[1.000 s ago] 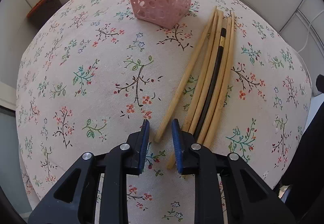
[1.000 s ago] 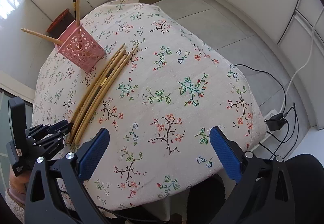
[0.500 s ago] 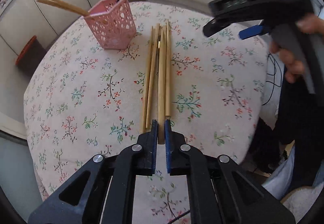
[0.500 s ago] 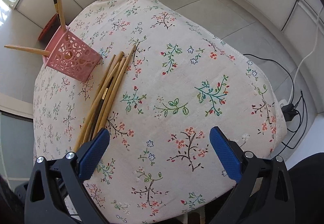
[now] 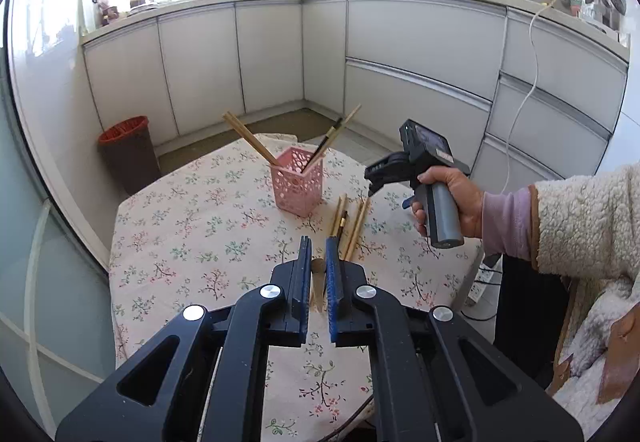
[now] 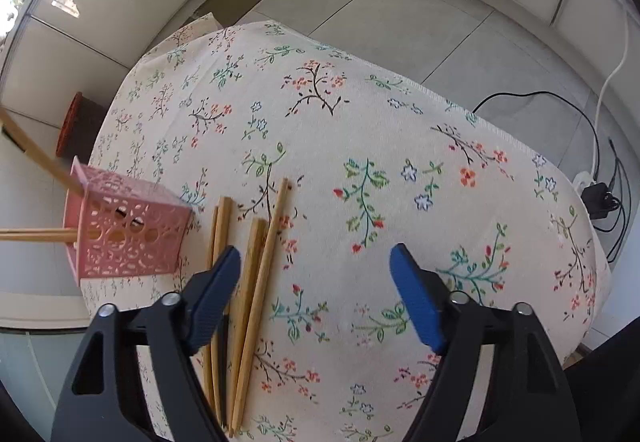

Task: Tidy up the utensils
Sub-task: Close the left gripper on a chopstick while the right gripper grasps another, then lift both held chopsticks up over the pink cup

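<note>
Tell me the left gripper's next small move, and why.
Probably carry the chopstick pinched in the left gripper forward over the pink holder and tip it in: some chopsticks already stand there, and the right gripper hangs open.

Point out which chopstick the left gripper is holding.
The bamboo chopstick seen end-on, pinched in the shut left gripper and lifted. The other loose chopsticks lie flat on the tablecloth.
</note>
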Tool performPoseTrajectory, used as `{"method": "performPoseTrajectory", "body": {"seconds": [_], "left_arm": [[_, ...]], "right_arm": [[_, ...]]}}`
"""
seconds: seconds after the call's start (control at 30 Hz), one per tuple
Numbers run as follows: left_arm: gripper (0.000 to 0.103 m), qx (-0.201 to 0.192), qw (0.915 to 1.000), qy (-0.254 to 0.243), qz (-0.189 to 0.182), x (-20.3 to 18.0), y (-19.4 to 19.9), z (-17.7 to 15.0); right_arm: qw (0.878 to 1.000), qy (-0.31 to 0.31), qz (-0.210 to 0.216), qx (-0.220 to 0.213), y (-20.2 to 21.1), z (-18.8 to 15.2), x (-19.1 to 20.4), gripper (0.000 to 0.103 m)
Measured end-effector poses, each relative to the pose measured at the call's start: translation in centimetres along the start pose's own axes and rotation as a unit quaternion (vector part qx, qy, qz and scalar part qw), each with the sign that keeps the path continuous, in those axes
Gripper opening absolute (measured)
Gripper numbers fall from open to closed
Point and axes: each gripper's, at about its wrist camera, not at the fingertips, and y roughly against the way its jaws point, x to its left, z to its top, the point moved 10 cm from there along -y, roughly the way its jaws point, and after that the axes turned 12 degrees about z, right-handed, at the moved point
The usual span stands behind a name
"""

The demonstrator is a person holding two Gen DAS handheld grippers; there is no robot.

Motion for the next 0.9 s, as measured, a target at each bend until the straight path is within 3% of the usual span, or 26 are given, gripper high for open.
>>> {"method": "performPoseTrajectory", "body": {"seconds": [0.17, 0.33, 0.43, 0.5, 0.53, 0.7, 0.9], "left_arm": [[0.006, -0.017, 0.9997, 0.018, 0.008, 1.3, 0.6, 1.0], [0.006, -0.026, 0.9991, 0.033, 0.008, 2.0, 0.7, 1.4], [0.006, -0.030, 0.9983, 0.047, 0.016, 2.7, 0.8, 1.7], [0.006, -0.032, 0.9977, 0.055, 0.021, 3.0, 0.9, 2.0], [0.006, -0.034, 0.9975, 0.059, 0.022, 3.1, 1.0, 2.1], [0.006, -0.036, 0.9947, 0.092, 0.029, 4.0, 1.1, 2.8], [0.006, -0.032, 0.9908, 0.125, 0.039, 4.2, 1.0, 4.1]], "right_arm": [[0.999, 0.003, -0.038, -0.006, -1.7, 1.5, 0.3, 0.061], [0.994, 0.026, -0.102, -0.022, -2.6, 2.2, 1.0, 0.061], [0.987, 0.050, -0.149, -0.044, -2.1, 1.7, 0.3, 0.034], [0.988, 0.060, -0.135, -0.053, -1.6, 1.2, -0.3, 0.015], [0.989, 0.064, -0.126, -0.051, -1.3, 1.0, -0.7, 0.011], [0.998, 0.037, -0.037, -0.025, 0.2, -0.3, -2.6, 0.005], [0.996, 0.073, 0.045, -0.040, 5.5, -2.5, -1.7, 0.005]]}}
